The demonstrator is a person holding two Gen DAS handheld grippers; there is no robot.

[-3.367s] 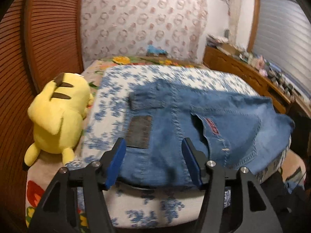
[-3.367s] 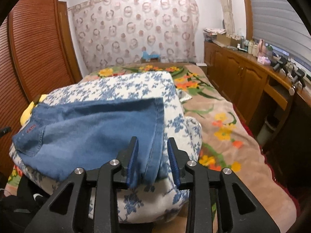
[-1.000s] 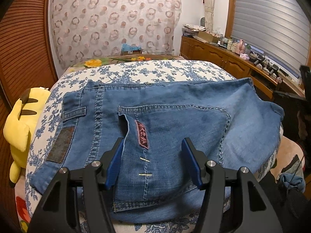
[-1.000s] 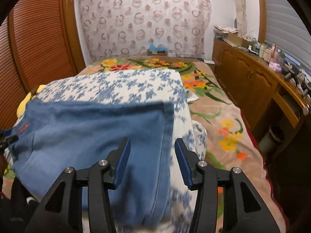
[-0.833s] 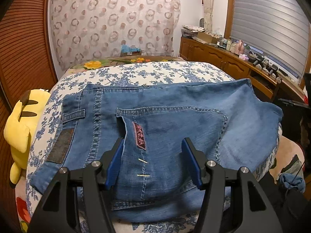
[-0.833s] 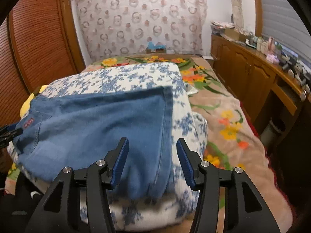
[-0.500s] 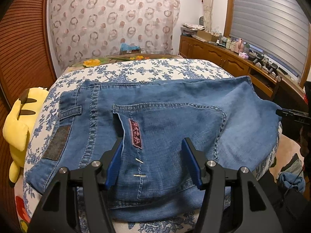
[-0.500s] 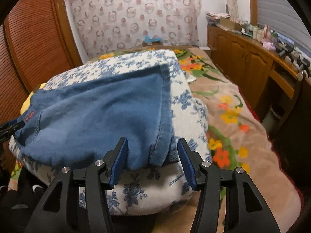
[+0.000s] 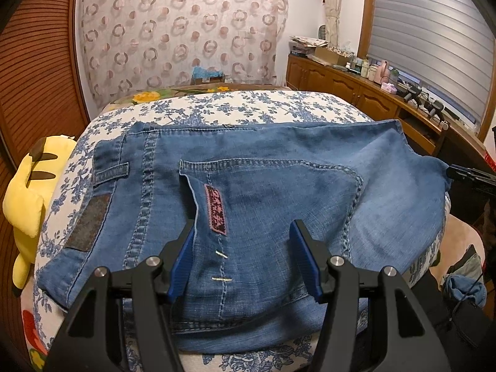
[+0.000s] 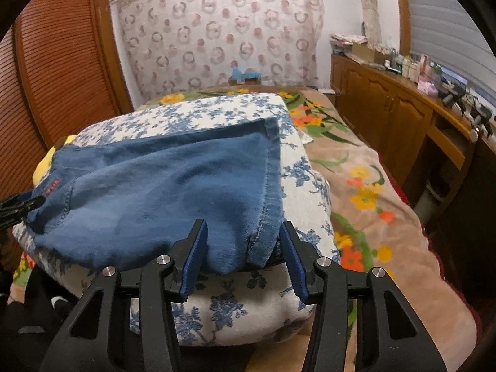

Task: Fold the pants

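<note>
Folded denim jeans (image 9: 248,192) lying across a blue-flowered white cushion (image 9: 248,105) on the bed, waistband end toward the yellow Pikachu plush (image 9: 28,192), hem end toward the wooden cabinets (image 10: 387,105). Left hand-held gripper (image 9: 243,260) hovering over the back pocket (image 9: 272,204), jaws wide apart, nothing between them but denim lying flat beneath. Right hand-held gripper (image 10: 245,257) at the hem (image 10: 269,192), jaws apart on either side of the drooping corner, not clamped on it.

Probably soft yet fairly heavy cloth: limp enough to sag over the cushion's edge, thick enough at seams and hems to give a firm bite. Best taken at the stitched hem corner on the right and at the waistband or pocket seam on the left, gathering all layers so the lower one does not slide out. Likely not slippery, not fragile.

Dark leather-like patch (image 9: 88,226) at the waistband, no readable print. Red woven tab (image 9: 216,209) on the pocket edge, pattern or lettering too small to read.
</note>
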